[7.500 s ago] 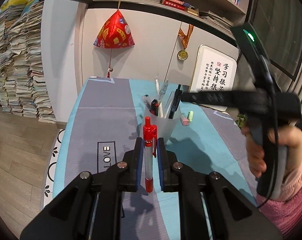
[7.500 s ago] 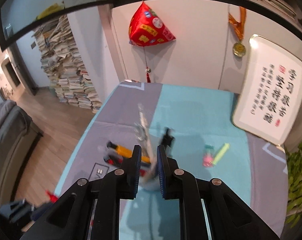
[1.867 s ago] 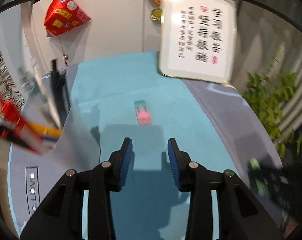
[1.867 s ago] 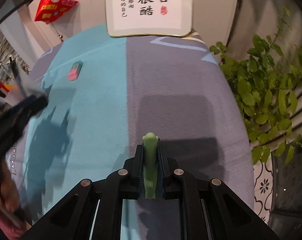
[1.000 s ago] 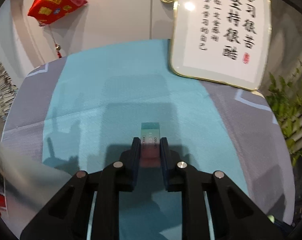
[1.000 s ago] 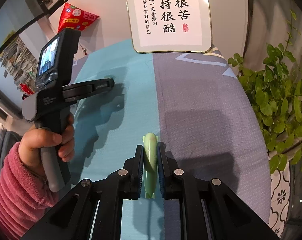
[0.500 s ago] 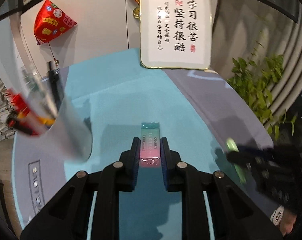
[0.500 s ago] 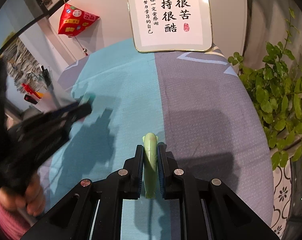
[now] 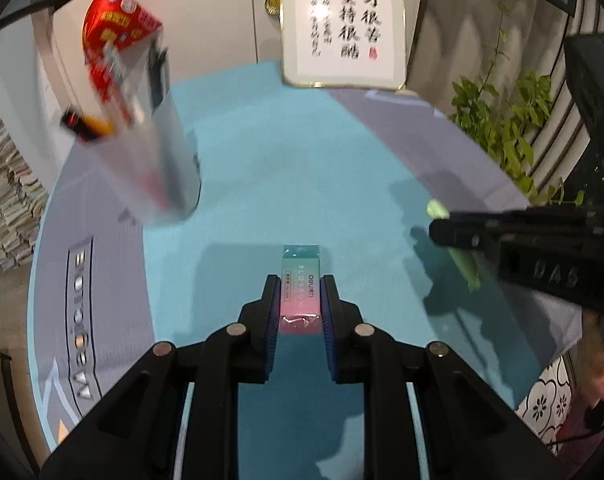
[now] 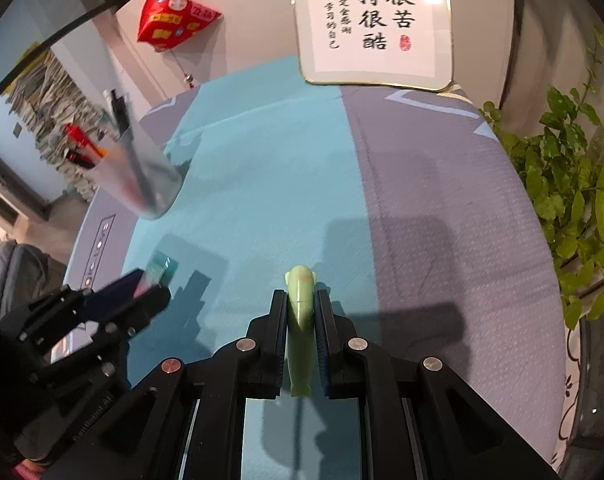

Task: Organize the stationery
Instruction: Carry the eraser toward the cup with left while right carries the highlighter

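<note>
My left gripper [image 9: 300, 286] is shut on a green-and-pink eraser [image 9: 300, 280] and holds it above the teal mat. It shows in the right wrist view [image 10: 150, 282] with the eraser [image 10: 162, 266] sticking out. My right gripper [image 10: 300, 300] is shut on a pale green highlighter [image 10: 300, 304]; it shows at the right of the left wrist view [image 9: 447, 232] with the highlighter [image 9: 459, 252]. A frosted pen cup [image 9: 154, 164] with several pens stands on the table at the left [image 10: 142, 184].
The table has a teal-and-grey cloth [image 9: 286, 168]. A framed calligraphy board [image 9: 341, 28] leans on the back wall. A green plant [image 10: 573, 200] is off the right edge. A red ornament [image 9: 116, 24] hangs on the wall. Paper stacks [image 9: 2, 200] stand at the left.
Both grippers keep their hold. The left gripper with the eraser has swung so the pen cup sits nearer. The right gripper has moved in closer beside it.
</note>
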`<action>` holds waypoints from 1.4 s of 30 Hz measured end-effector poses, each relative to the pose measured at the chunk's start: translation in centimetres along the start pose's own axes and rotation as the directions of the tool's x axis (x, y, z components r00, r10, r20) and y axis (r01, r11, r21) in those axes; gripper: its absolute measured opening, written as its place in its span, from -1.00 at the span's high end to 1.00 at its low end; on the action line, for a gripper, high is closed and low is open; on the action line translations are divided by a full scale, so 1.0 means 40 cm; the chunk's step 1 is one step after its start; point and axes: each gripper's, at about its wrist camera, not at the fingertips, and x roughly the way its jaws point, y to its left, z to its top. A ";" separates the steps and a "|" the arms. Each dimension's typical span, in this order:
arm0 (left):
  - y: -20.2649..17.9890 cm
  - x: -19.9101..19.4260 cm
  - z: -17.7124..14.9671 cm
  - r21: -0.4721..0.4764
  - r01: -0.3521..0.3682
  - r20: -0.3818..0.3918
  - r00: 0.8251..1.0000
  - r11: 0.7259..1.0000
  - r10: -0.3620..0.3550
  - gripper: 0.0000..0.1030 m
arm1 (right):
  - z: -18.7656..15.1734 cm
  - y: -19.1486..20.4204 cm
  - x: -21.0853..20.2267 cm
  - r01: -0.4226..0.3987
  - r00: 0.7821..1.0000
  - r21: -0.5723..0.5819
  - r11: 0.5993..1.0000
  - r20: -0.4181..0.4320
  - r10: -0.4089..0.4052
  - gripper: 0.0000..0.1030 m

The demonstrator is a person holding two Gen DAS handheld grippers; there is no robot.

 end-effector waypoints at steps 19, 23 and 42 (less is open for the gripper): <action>0.027 0.018 -0.056 0.005 0.034 -0.042 0.999 0.999 -0.034 0.62 | -0.026 0.091 0.074 -0.011 0.995 -0.073 0.997 -0.097 0.004 0.72; 0.026 0.029 -0.046 0.004 0.032 -0.044 0.999 0.999 -0.032 0.49 | -0.023 0.101 0.079 0.007 0.995 -0.092 0.996 -0.102 -0.016 0.72; 0.035 -0.002 -0.035 0.002 0.053 0.013 0.999 0.999 -0.053 0.65 | -0.010 0.150 0.076 0.022 0.998 -0.163 0.986 -0.061 -0.032 0.70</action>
